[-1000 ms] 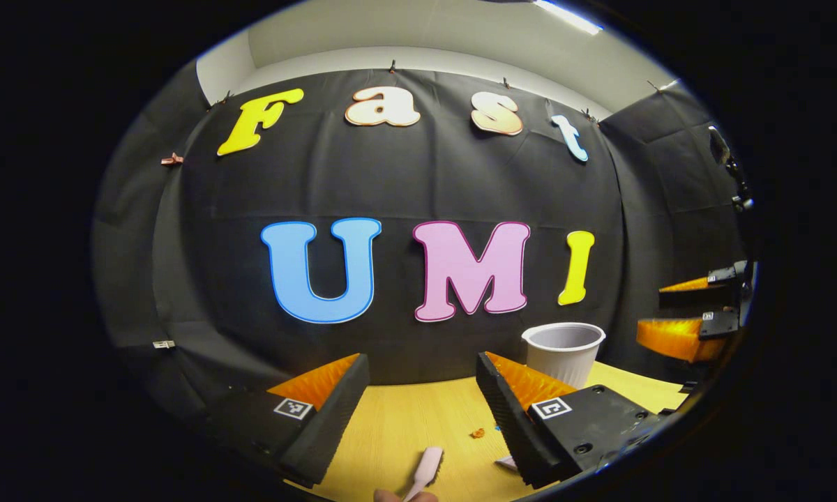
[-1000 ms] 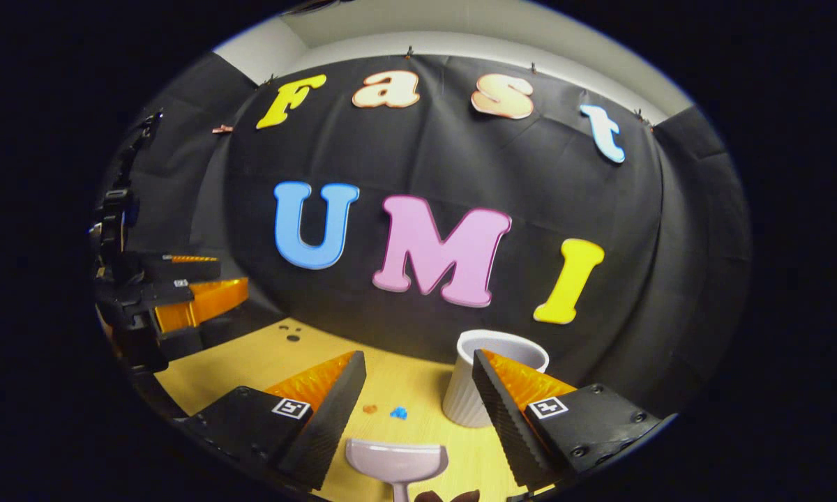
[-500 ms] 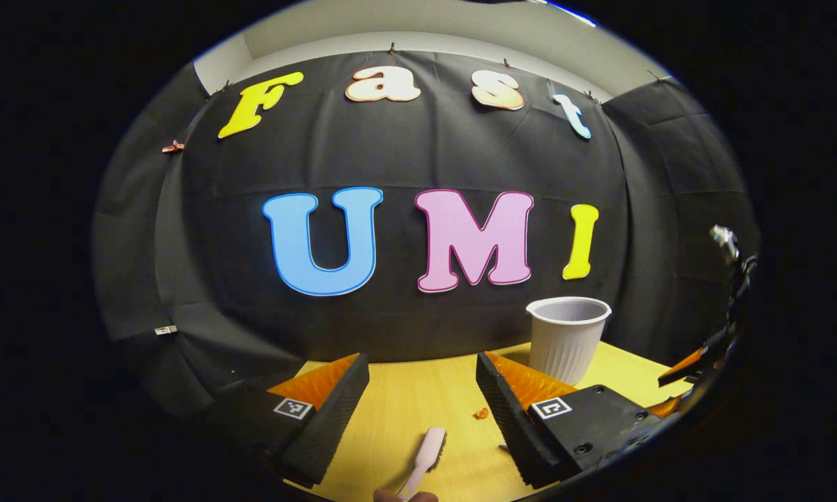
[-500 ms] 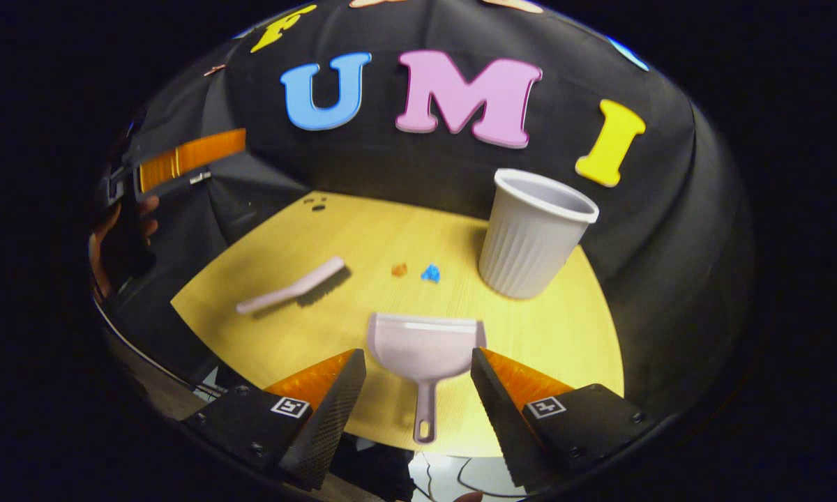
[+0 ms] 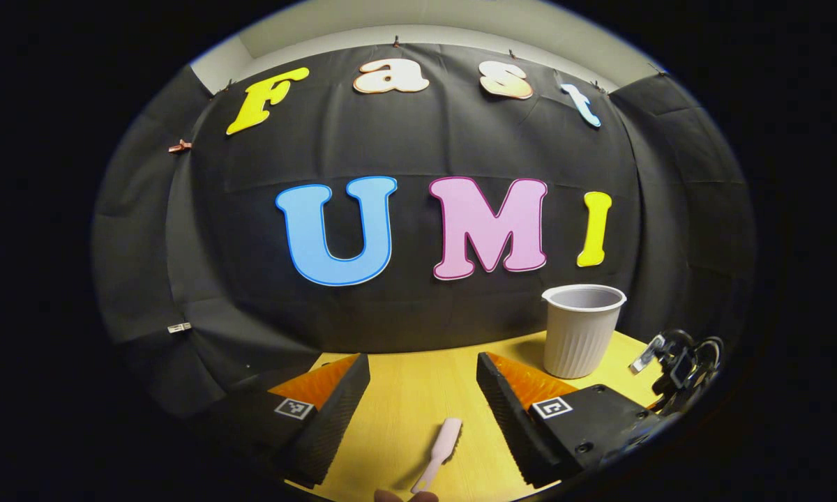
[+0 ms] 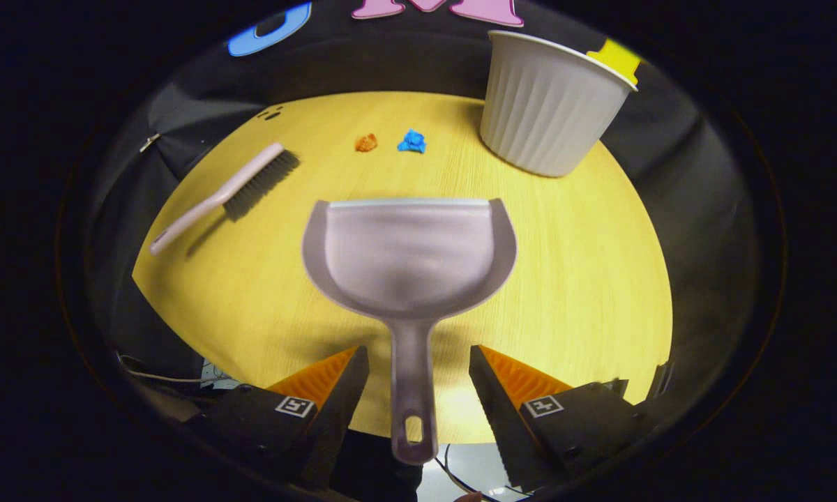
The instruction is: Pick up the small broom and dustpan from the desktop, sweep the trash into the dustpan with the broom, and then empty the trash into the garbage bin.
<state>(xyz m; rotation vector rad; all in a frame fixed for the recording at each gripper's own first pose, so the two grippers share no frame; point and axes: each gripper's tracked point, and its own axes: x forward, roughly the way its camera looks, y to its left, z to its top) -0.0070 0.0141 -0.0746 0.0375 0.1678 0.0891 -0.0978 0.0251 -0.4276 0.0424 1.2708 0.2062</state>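
In the right gripper view, the right gripper [image 6: 417,362] is seen spread wide above the dustpan [image 6: 410,254], w/ the handle lying between the two fingers but touched by neither. The pan is laid flat on the yellow desktop [image 6: 586,279], mouth toward the far side, handle end reaching past the near edge. The small broom [image 6: 227,196] is seen to the left of the pan, well apart from it, lying at an angle w/ bristles toward the far end. An orange scrap [image 6: 366,142] and a blue scrap [image 6: 412,141] are found just beside each other beyond the pan's mouth. The white ribbed bin [image 6: 547,108] is stood upright at the far right.

In the left gripper view, the left gripper [image 5: 422,373] is held wide, nothing gripped; the broom [image 5: 441,450] is seen on the desktop [image 5: 418,397] between its fingers, the bin [image 5: 580,328] further right.
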